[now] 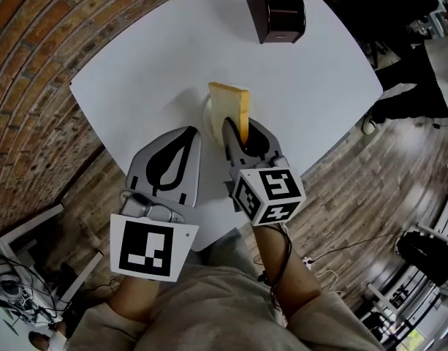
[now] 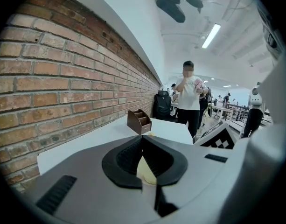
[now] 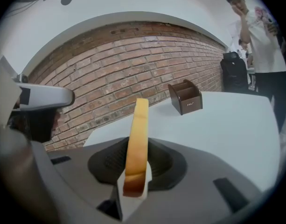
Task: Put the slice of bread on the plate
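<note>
A slice of bread with a brown crust stands upright on edge, and my right gripper is shut on its lower part. In the right gripper view the bread rises between the dark pads of that gripper. A pale plate shows only as a curved rim just left of and under the slice, on the white table. My left gripper is beside it to the left, shut and empty. In the left gripper view its tips meet.
A brown compartmented box stands at the table's far edge, also in the right gripper view. A brick wall runs along the left. A person stands beyond the table. Wooden floor lies to the right.
</note>
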A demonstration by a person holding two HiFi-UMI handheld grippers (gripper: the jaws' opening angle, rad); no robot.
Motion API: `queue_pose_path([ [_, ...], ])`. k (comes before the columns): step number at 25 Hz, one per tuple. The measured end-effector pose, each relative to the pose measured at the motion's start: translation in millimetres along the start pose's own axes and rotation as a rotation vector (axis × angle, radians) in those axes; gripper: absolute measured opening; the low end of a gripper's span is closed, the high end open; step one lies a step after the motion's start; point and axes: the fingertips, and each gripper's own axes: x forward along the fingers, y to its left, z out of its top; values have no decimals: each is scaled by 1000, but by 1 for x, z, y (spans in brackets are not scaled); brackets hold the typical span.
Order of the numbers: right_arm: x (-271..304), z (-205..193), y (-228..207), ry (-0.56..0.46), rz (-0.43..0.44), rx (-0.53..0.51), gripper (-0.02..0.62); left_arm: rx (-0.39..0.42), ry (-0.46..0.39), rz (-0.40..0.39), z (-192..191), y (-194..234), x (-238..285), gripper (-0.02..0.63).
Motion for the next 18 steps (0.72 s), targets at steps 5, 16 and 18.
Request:
queue_pose_path([
  [5, 2, 0, -7, 10, -31, -35, 107, 0, 2, -1, 1, 1, 1, 9],
  [16, 5, -24, -26, 146, -142, -132, 256, -7, -5, -1, 1, 0, -3, 9],
  [18, 6, -26, -27, 165, -158, -156, 266, -7, -4, -1, 1, -1, -3, 9],
])
